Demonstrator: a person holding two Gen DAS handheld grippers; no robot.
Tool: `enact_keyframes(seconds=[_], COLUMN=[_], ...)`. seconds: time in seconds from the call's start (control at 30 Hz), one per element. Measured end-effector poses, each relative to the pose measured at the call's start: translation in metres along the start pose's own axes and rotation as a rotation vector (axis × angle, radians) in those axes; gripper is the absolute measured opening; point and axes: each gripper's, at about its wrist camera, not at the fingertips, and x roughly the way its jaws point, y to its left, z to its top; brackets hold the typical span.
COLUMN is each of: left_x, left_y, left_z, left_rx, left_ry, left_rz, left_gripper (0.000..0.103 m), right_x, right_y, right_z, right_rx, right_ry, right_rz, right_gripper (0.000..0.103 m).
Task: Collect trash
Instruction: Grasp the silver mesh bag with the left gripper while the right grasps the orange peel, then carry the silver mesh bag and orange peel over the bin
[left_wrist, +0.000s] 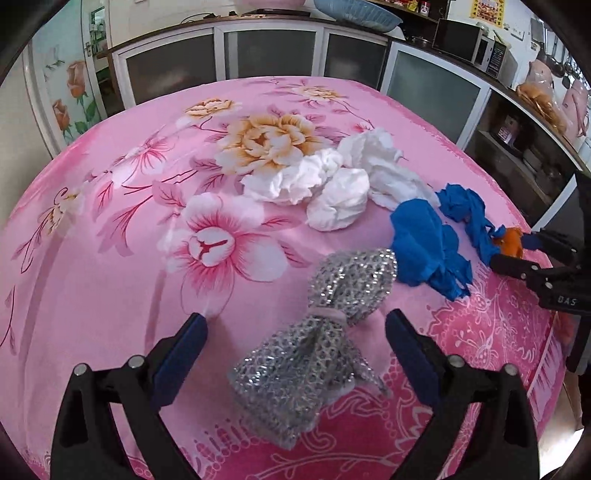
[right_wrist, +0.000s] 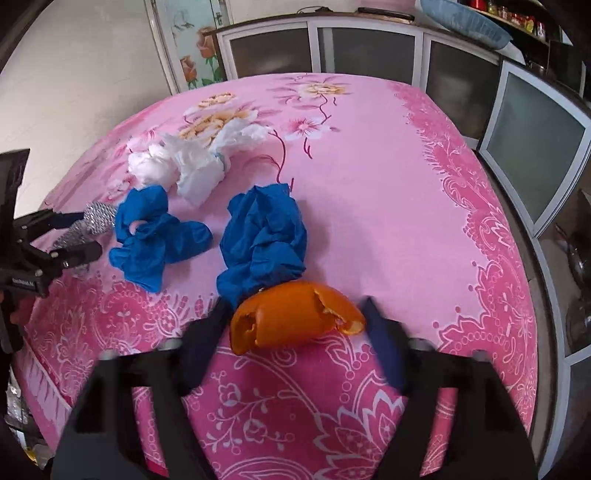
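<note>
A silver sequined wrapper (left_wrist: 317, 332) lies on the pink flowered tablecloth (left_wrist: 110, 266), between the wide-apart fingers of my left gripper (left_wrist: 295, 317); the pads stand clear of it. My right gripper (right_wrist: 295, 306) straddles a piece of orange peel (right_wrist: 291, 317), its blurred blue pads right at the peel's two ends, and the peel looks unsqueezed. Two crumpled blue gloves (right_wrist: 155, 229) (right_wrist: 266, 236) lie just beyond the peel. Several balled white tissues (left_wrist: 332, 177) sit further back. From the left wrist view the right gripper (left_wrist: 517, 251) shows at the right edge.
The table's right edge (right_wrist: 532, 280) drops off beside grey-fronted cabinets (right_wrist: 535, 147). More cabinets (left_wrist: 273, 55) line the far side. A door with painted flowers (left_wrist: 70, 96) stands at the back left.
</note>
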Motion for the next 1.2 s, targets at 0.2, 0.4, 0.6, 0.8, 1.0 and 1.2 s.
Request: enact_keyframes(seconds=[0.2,0.4,0.6,0.8,1.0,1.2], left_x=[-0.005,-0.025,-0.057,-0.07,-0.075,-0.072], left_y=[0.009,0.011,0.003,-0.004,-0.009,-0.011], left_z=[0.002,-0.005,-0.016,-0.02,-0.021,-0.023], left_rx=[-0.034,-0.058,-0.043,-0.033,-0.025,-0.028], left_ry=[-0.008,-0.027,-0.07,-0.083,-0.09,-0.081], left_rz=[-0.004,-0.029,-0.046,-0.055,-0.065,-0.075], left_gripper=[0.025,0.02,0.02,0.02,0.02,0.02], right_x=[-0.014,-0.041,-0.045,-0.048,-0.055,-0.062], right_y=[0.001,0.01,0.018,0.014,0.015,0.022], right_z=[-0.006,-0.013,-0.031,-0.04,-0.043,-0.046], right_rx=[0.006,-0.01,-0.061,-0.032,-0.029,-0.053], right_ry=[-0.014,-0.046,0.027,0.041,0.033,0.01], right_rz=[0.003,0.035,0.013,0.028,0.041,0.021], right_gripper=[0.03,0.029,0.03,0.041,0.042,0.024])
